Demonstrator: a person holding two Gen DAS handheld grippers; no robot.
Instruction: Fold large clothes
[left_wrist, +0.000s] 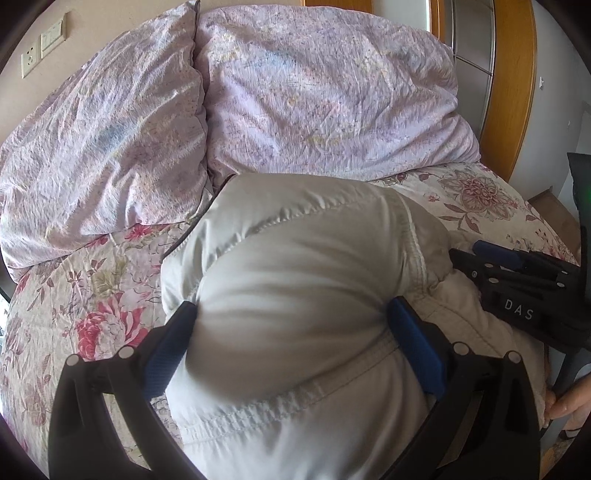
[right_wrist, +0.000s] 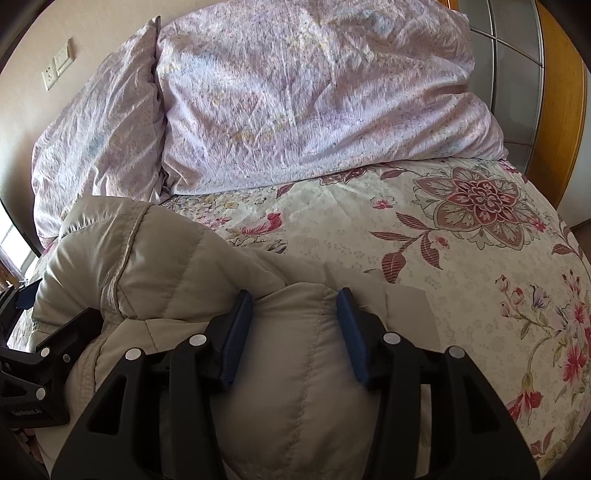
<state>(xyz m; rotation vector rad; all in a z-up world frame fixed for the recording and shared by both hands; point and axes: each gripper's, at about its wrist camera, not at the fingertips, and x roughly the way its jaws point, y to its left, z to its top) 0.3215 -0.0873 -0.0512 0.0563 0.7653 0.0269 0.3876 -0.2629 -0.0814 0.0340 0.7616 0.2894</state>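
Bed: one bed is seen, covered by a floral quilt (right_wrist: 424, 258) printed with pink and dark red flowers; its near edge is cut off by both views.
Pillows: two pale lilac, wrinkled pillows (left_wrist: 325, 92) are propped side by side along the head edge of the bed; the left one (left_wrist: 103, 147) is partly cut off in the right wrist view.
Jacket: one puffy, quilted, cream-grey down jacket (left_wrist: 295, 277) is bunched on the quilt toward the near edge of the bed, just in front of the pillows; stitched seams and a dark trim at its far left edge are seen. Its full outline is hidden by the folds and the grippers, so sleeves and collar are hard to tell apart.
Left gripper: the left gripper (left_wrist: 291, 332) is seen with its blue pads (left_wrist: 417, 354) pressed into a thick bulge of the jacket, one on each side; it is clamped on the jacket.
Right gripper: the right gripper (right_wrist: 295, 332) is seen with a rounded fold of the jacket filling the space between its blue pads (right_wrist: 351, 336), which are pressed against it; a grip on the jacket is shown.
Hand: part of one hand (left_wrist: 569, 402) is seen at the right border of the left wrist view, mostly cut off.
Wall plates: two wall plates (left_wrist: 42, 46) are seen on the wall beyond the left pillow.
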